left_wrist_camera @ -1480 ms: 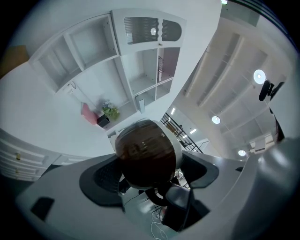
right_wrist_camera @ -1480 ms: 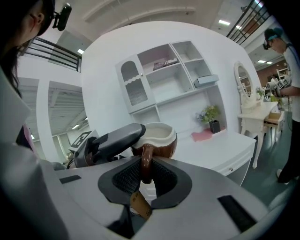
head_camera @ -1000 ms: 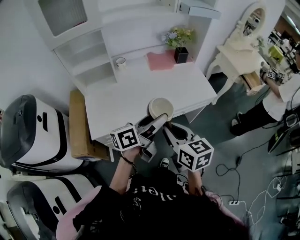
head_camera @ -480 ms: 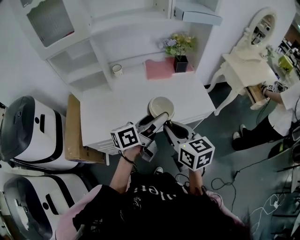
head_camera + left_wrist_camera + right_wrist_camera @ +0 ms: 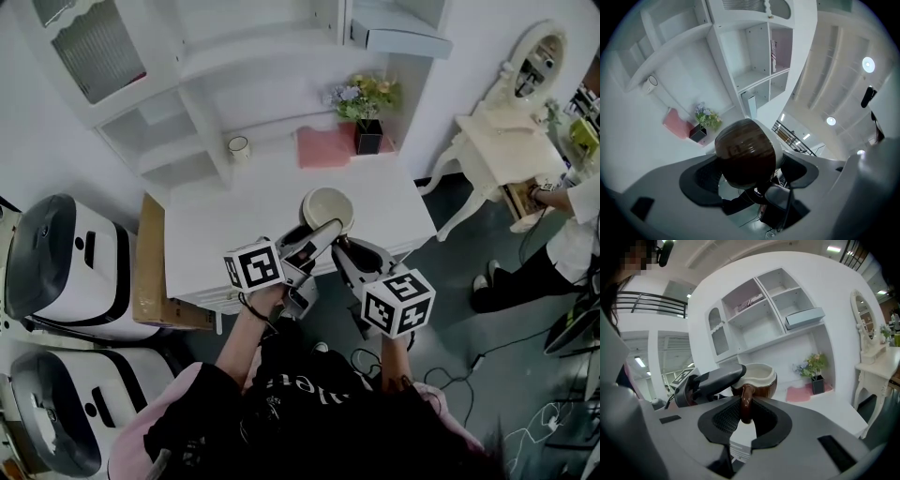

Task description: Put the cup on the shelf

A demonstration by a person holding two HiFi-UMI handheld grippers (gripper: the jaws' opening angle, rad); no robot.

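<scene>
L gripper (image 5: 322, 235): jaws clenched on the cup (image 5: 327, 208), one pad each side of its round belly. In L gripper view the belly fills the gap betw pads.

R gripper (image 5: 342, 251): jaws nearly together, pinching the cup's loop handle (image 5: 746, 403) betw ribbed black pads.

Cup: glossy dark-brown glaze outside, smooth cream inside, roughly upright, looks empty. I have it held in air over front edge of the white bench (image 5: 225, 216), not on the shelf unit (image 5: 169, 150) at the back.

Rear of bench: small white mug (image 5: 239, 146), pink cloth (image 5: 323, 147), black square pot (image 5: 368, 137) w/ flowers (image 5: 361, 94). Grey-blue flat box (image 5: 403, 36) lies on an upper shelf.
</scene>
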